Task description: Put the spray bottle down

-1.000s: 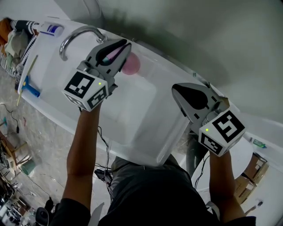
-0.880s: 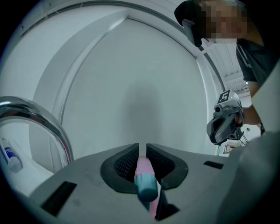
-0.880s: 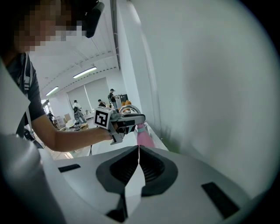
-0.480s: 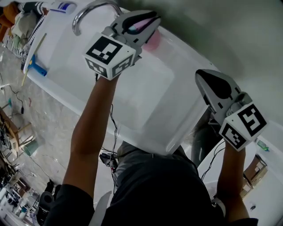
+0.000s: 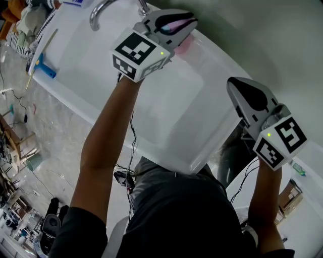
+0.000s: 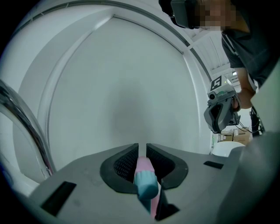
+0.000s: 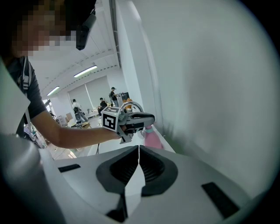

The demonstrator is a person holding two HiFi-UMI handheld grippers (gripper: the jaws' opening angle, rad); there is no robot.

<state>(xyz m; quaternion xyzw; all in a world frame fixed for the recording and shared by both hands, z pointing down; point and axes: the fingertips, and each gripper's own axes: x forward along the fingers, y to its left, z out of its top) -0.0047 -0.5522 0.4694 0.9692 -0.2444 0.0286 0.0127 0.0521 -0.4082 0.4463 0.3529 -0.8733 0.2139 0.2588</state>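
- White sink fills the middle of the head view, running along a pale wall, with a chrome faucet curving over its far left end.
- Left forearm is stretched right out across the basin, carrying the left gripper up to the far rim by the wall, just right of the faucet.
- Right forearm is bent and held back at the sink's right end, with the right gripper pointing towards the wall, well apart from the left one.
- Left gripper's jaws are clamped narrowly on the spray bottle, and the ribbed pads press both sides of its neck.
- Right gripper has its jaws pressed together, with nothing between them.
- Spray bottle is pink with a pale blue top. From the right gripper view its rounded pink body hangs below the left gripper at the back ledge. Whether its base touches the ledge, I cannot tell.
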